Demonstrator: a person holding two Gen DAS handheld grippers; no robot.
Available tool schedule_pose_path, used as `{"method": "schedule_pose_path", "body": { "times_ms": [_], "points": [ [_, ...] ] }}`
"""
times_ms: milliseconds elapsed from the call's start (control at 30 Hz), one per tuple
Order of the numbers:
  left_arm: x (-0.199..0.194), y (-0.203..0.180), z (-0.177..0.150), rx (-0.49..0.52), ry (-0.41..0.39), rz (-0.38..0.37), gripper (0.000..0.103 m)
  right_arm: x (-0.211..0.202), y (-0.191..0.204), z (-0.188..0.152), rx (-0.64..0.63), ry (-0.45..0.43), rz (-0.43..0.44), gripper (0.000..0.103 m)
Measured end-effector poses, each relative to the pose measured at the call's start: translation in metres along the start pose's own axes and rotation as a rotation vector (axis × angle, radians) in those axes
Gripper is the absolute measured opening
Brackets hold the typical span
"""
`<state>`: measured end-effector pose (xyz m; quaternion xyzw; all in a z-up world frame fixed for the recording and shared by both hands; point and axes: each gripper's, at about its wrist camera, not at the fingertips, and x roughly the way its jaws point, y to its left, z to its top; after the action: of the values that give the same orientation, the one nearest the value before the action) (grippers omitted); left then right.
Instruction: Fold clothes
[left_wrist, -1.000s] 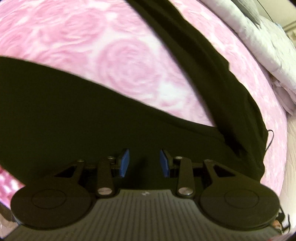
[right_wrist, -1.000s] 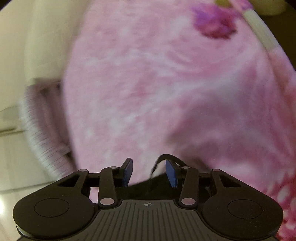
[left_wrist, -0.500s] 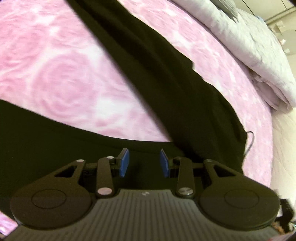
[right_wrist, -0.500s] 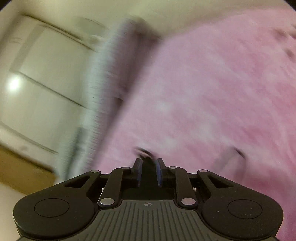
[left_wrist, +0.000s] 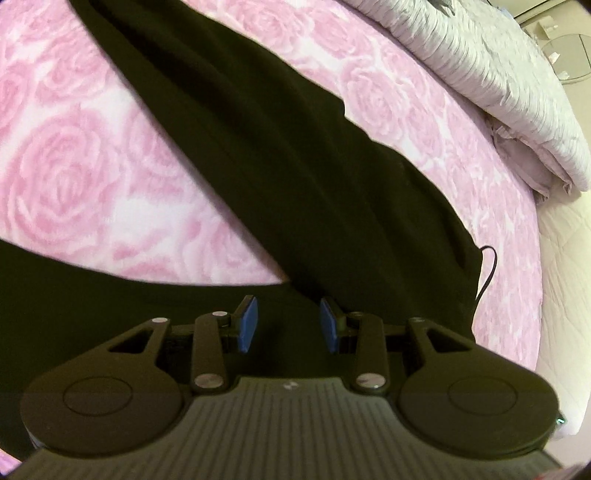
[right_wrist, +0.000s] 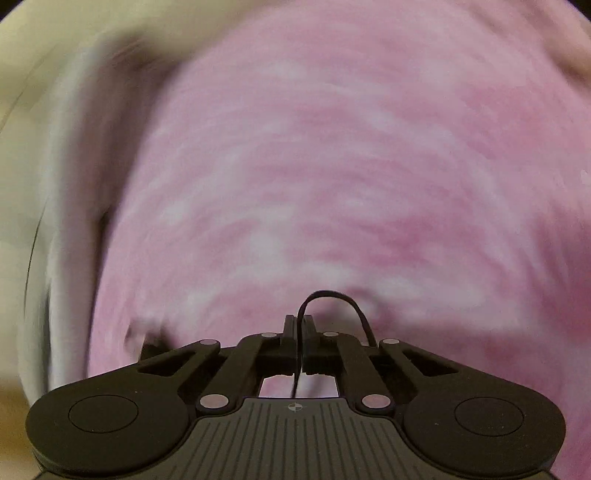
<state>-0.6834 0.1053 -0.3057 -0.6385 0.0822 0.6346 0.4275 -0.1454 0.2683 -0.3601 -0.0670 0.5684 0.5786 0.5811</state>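
A pair of black trousers lies spread on the pink rose blanket, one leg running to the top left and the other along the lower left. A thin black cord loops out at their right edge. My left gripper hovers open over the dark cloth where the legs meet, with nothing pinched between its blue pads. In the blurred right wrist view my right gripper has its jaws closing tight on a thin black cord that arches out in front of them.
A rumpled grey-white quilt lies along the far right of the bed, with cream mattress beside the blanket's edge. A round glass table stands beyond. In the right wrist view pale bedding borders the pink blanket at left.
The left gripper has slid along the trousers towards their right end, still open. The right gripper has rolled and its jaws have gone from apart to shut on the black cord.
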Motion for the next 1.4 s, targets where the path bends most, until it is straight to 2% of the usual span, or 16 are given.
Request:
{"method": "schedule_pose_path", "body": {
  "times_ms": [100,133,200,333,433,567,667,733,867,967,1033,1133,1200,1267,1333,1400],
  "points": [
    [-0.002,-0.004,0.008,0.000,-0.020,0.010,0.032,-0.032,0.073,-0.043,-0.593,-0.024,0.164,0.004],
    [-0.001,-0.004,0.010,-0.002,-0.021,0.015,0.032,-0.041,0.098,-0.068,-0.799,0.016,0.228,0.004],
    [0.002,-0.006,0.012,-0.010,-0.020,0.019,0.032,-0.039,0.124,-0.106,-0.964,0.185,0.280,0.005],
    [0.003,-0.012,0.012,-0.008,-0.017,-0.004,0.032,-0.013,0.123,-0.147,-1.064,0.373,0.094,0.011],
    [0.002,-0.011,0.010,0.008,-0.018,0.003,0.032,-0.007,0.121,-0.117,-0.962,0.359,0.088,0.012],
    [0.003,-0.001,0.008,-0.048,-0.018,0.010,0.032,-0.001,0.135,-0.075,-0.954,0.241,0.087,0.012],
    [0.004,0.004,0.007,-0.080,-0.019,0.008,0.032,0.018,0.145,-0.049,-0.921,0.245,0.071,0.012],
    [0.006,-0.002,0.008,-0.069,-0.021,-0.007,0.032,0.019,0.151,-0.044,-0.923,0.277,0.118,0.012],
    [0.015,-0.018,0.009,-0.032,-0.008,-0.042,0.032,-0.005,0.160,-0.080,-0.974,0.327,0.278,0.012],
    [0.025,-0.036,0.007,0.046,0.054,-0.102,0.032,-0.006,0.171,-0.133,-1.138,0.417,0.235,0.012],
    [0.030,-0.053,0.001,0.161,0.106,-0.127,0.032,-0.006,0.165,-0.156,-1.274,0.359,0.130,0.012],
    [0.038,-0.078,-0.014,0.365,0.149,-0.098,0.032,-0.005,0.148,-0.178,-1.502,0.344,-0.029,0.012],
    [0.048,-0.087,-0.024,0.424,0.181,-0.069,0.032,-0.013,0.126,-0.187,-1.657,0.376,-0.099,0.012],
    [0.056,-0.095,-0.032,0.436,0.212,-0.092,0.032,-0.027,0.107,-0.191,-1.740,0.358,-0.113,0.028],
    [0.060,-0.106,-0.041,0.460,0.236,-0.145,0.032,-0.040,0.093,-0.193,-1.767,0.344,-0.117,0.103],
    [0.064,-0.117,-0.050,0.491,0.257,-0.185,0.032,-0.053,0.084,-0.193,-1.704,0.351,-0.096,0.103]
  ]
}}
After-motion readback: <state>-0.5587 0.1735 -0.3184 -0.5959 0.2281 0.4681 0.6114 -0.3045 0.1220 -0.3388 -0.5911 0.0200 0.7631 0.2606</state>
